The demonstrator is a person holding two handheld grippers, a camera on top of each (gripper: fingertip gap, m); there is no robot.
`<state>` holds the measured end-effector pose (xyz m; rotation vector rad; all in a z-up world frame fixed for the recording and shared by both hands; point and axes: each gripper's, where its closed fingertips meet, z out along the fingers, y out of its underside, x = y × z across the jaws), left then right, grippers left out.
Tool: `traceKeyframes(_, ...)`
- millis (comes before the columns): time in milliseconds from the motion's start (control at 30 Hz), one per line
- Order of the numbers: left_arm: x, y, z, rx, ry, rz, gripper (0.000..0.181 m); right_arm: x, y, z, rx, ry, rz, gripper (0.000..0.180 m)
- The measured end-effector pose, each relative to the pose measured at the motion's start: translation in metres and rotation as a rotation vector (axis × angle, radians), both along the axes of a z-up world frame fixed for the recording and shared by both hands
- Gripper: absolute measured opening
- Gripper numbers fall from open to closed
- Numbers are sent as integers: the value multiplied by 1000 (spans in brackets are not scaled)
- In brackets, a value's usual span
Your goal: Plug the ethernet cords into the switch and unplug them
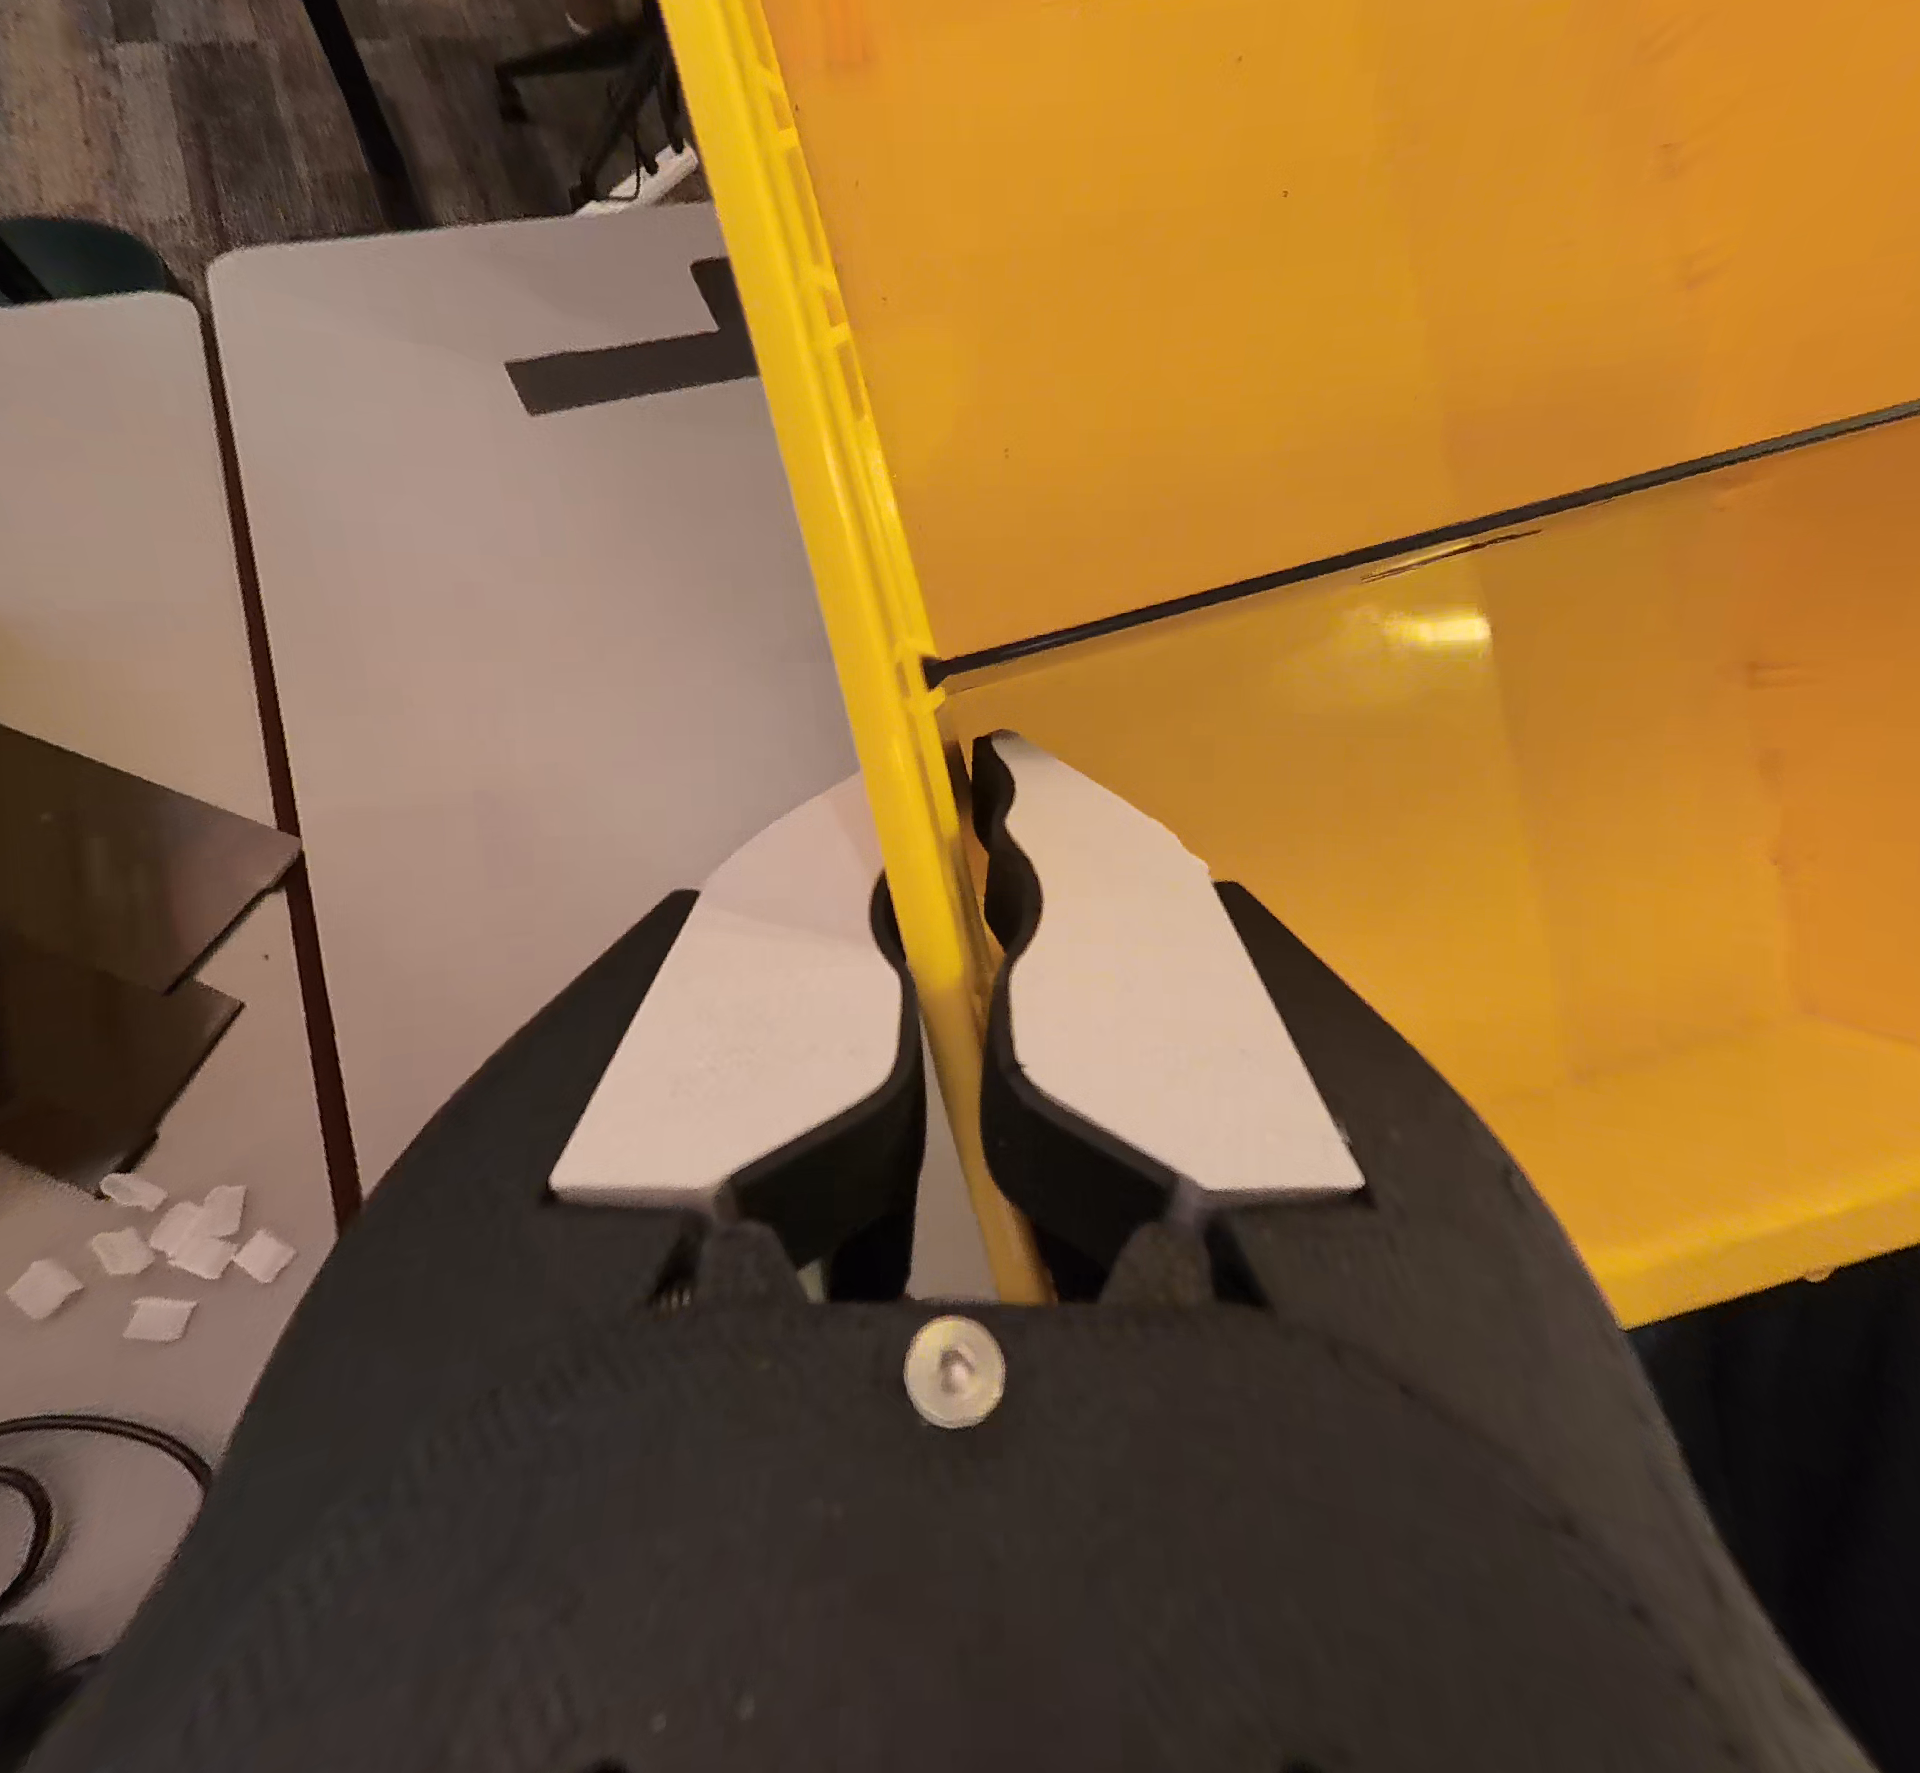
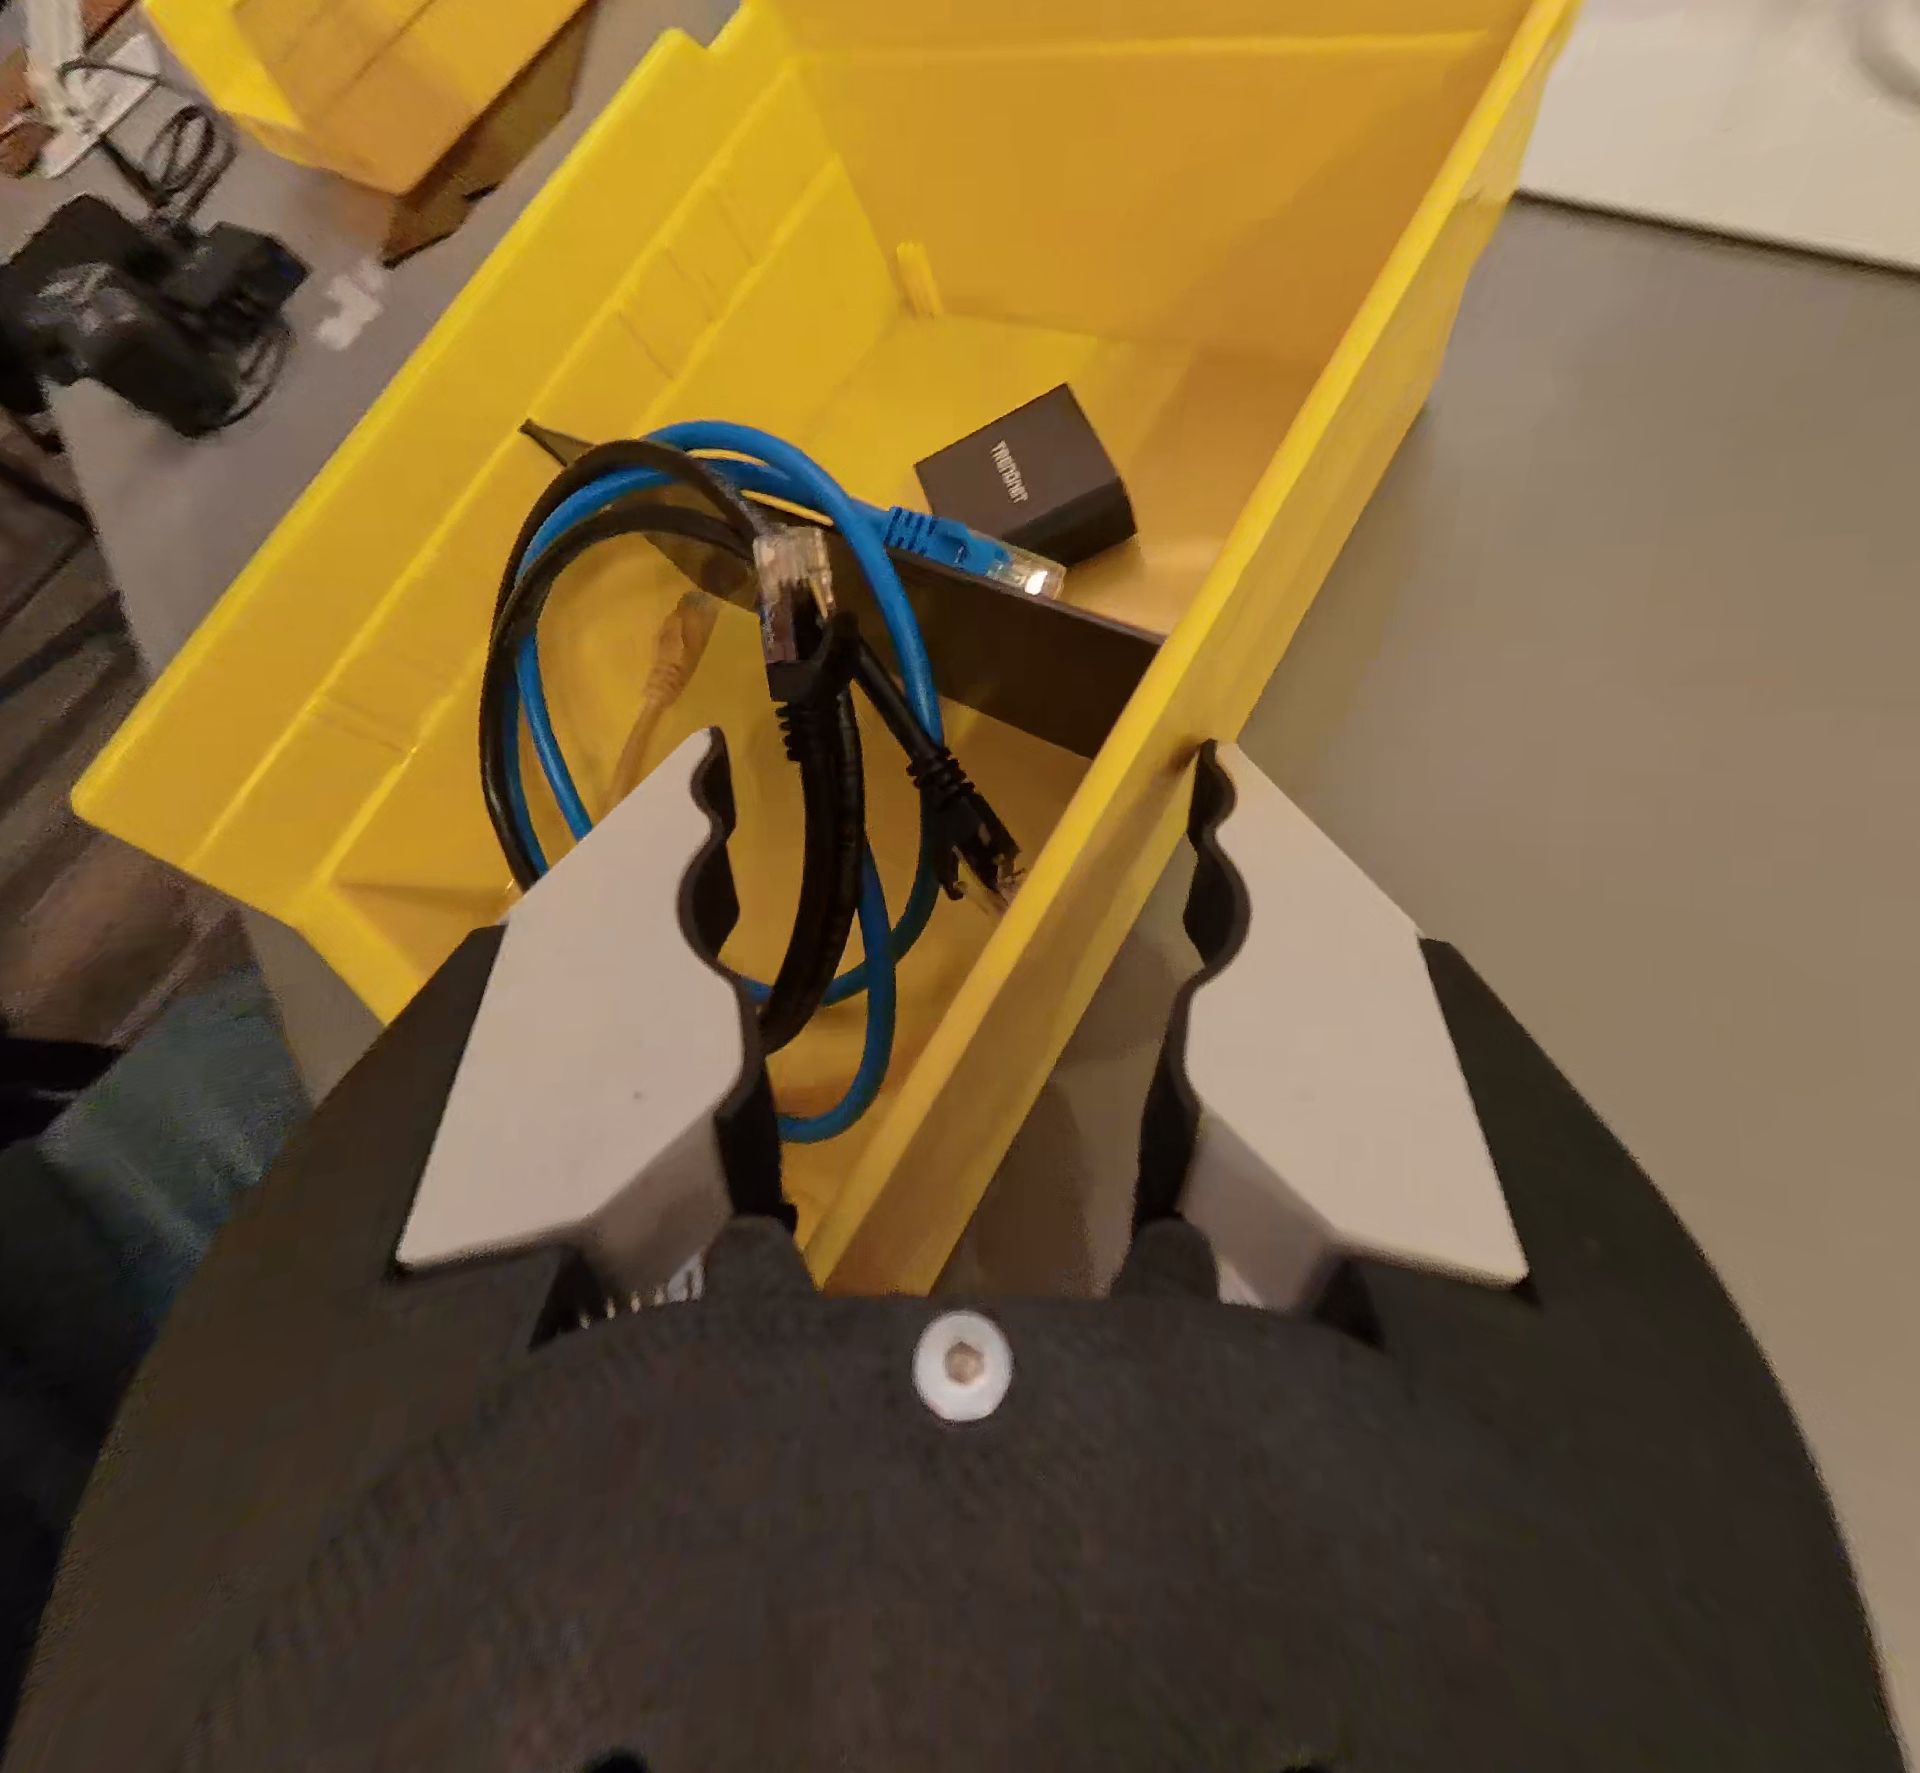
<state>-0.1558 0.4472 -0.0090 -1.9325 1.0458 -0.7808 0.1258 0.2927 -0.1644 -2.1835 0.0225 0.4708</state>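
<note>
A yellow bin [image 2: 1143,113] stands on a grey table [image 2: 1610,632]. In it lie a blue ethernet cord [image 2: 878,954], a black ethernet cord [image 2: 826,850], a yellow cord [image 2: 665,674] and a small black switch [image 2: 1023,482] beyond a black divider [image 2: 1023,658]. All the cord plugs are loose, none in the switch. My right gripper [image 2: 961,752] is open and straddles the bin's right wall, its left finger inside near the cords. My left gripper [image 1: 940,788] is shut on the side wall of the yellow bin [image 1: 1247,269], where the black divider [image 1: 1455,528] meets it.
A second yellow bin [image 2: 416,9] stands at the far left, with black devices and cables [image 2: 135,331] beside it. In the left wrist view, white tables [image 1: 468,632] with black tape strips [image 1: 623,367] lie beyond, and small white bits [image 1: 156,1256] are scattered at the left. One gripper's finger ends stand about 35 cm off the other's.
</note>
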Motion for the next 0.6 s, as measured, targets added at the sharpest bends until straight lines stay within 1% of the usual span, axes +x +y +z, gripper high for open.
traceKeyframes(200,-4,-8,24,40,-20,8,6,-89,20,8,15,152,112,106)
traceKeyframes(267,-5,-10,29,50,-28,10,6,-115,23,10,2,229,165,104)
traceKeyframes(300,-4,-12,32,54,-31,8,6,-128,24,12,1,272,198,107)
traceKeyframes(367,-1,-15,37,60,-33,2,6,-142,23,12,-19,319,232,106)
traceKeyframes(467,10,-22,42,64,-43,-10,6,-131,16,20,21,283,251,105)
traceKeyframes(533,26,-28,45,66,-42,-31,6,-105,4,33,56,261,233,105)
traceKeyframes(600,48,-33,48,85,-12,-56,6,-68,-12,54,121,250,194,104)
